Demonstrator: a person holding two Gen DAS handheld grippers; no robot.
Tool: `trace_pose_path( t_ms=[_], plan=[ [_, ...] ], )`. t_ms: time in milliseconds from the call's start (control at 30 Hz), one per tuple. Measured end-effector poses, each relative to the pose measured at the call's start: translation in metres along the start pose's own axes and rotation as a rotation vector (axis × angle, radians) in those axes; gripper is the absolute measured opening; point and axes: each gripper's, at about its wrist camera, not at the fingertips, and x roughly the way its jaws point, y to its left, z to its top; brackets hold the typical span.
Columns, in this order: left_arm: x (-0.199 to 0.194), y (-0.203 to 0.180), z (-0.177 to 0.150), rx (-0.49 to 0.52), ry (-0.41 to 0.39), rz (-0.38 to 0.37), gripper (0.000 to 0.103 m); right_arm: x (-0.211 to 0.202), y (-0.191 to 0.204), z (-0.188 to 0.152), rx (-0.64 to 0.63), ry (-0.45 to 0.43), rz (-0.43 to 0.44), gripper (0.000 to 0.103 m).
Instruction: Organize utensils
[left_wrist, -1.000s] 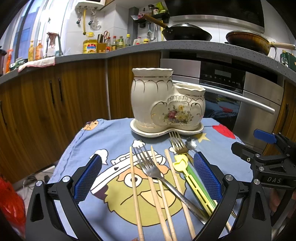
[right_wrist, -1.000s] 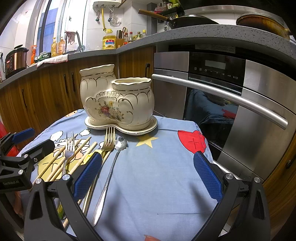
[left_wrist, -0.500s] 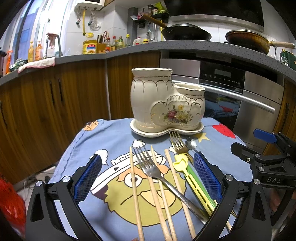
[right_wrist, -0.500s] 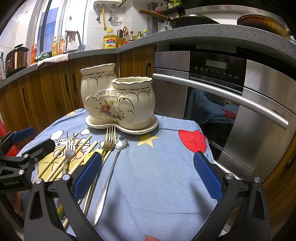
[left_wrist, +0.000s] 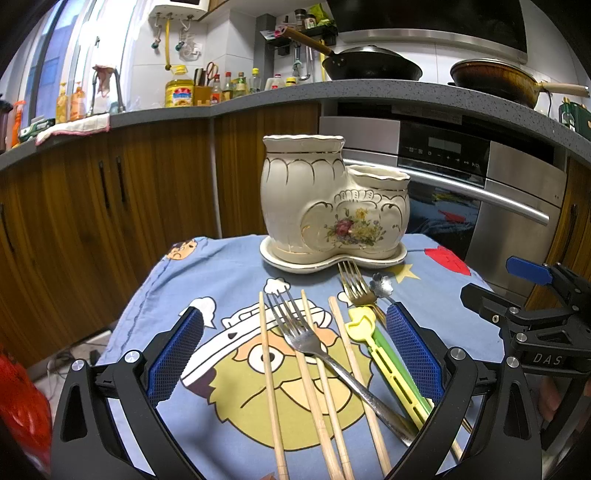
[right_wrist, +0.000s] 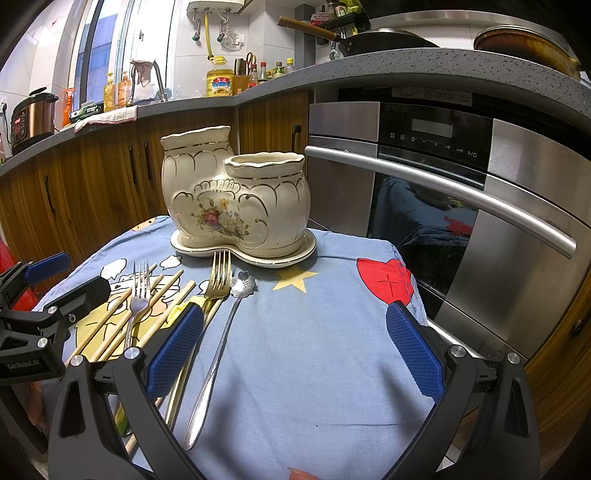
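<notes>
Both hand-held grippers spread wide, nothing pinched: left hand-held gripper (left_wrist: 293, 354) hangs over the wooden chopsticks (left_wrist: 269, 373) and silver fork (left_wrist: 310, 343), right hand-held gripper (right_wrist: 293, 354) over bare blue tablecloth (right_wrist: 314, 332) beside the flower-tipped spoon (right_wrist: 221, 332). Utensils lie loose on the cloth-covered bench, in front of the cream two-compartment ceramic holder (left_wrist: 332, 206) on its saucer (left_wrist: 280, 260); gold fork (left_wrist: 354, 286) tines just short of the saucer rim. Yellow-green plastic utensil (left_wrist: 384, 354) lies between chopsticks and gold fork; both holder compartments look empty from here.
</notes>
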Motion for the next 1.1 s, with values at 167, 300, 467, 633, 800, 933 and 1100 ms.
trace_pose_path(
  t_ms=[167,300,467,633,800,933,1100],
  plan=[
    [-0.0004,0.0002,0.0002,0.0,0.0,0.001,0.098,0.0004,0.0013,-0.001,0.0,0.002,0.001,0.098],
    [0.0,0.0001,0.0,0.0,0.0,0.0,0.098,0.0001,0.0012,-0.0011,0.001,0.001,0.001,0.098],
    [0.0006,-0.0004,-0.0004,0.002,-0.001,0.0,0.098,0.0002,0.0006,-0.0004,0.0,0.003,0.001,0.098],
    [0.0004,-0.0003,-0.0002,0.001,0.001,0.0,0.098,0.0001,0.0008,-0.0006,-0.001,0.003,0.001,0.098],
    [-0.0001,-0.0001,0.0002,0.002,0.0,0.001,0.098,-0.0002,0.0006,-0.0005,-0.001,0.003,0.001,0.098],
    [0.0005,-0.0004,-0.0002,0.002,0.001,0.001,0.098,-0.0002,0.0008,-0.0006,-0.001,0.004,0.001,0.098],
    [0.0001,-0.0003,0.0001,0.002,0.001,0.001,0.098,0.0017,0.002,-0.0016,-0.002,0.007,0.005,0.098]
  ],
)
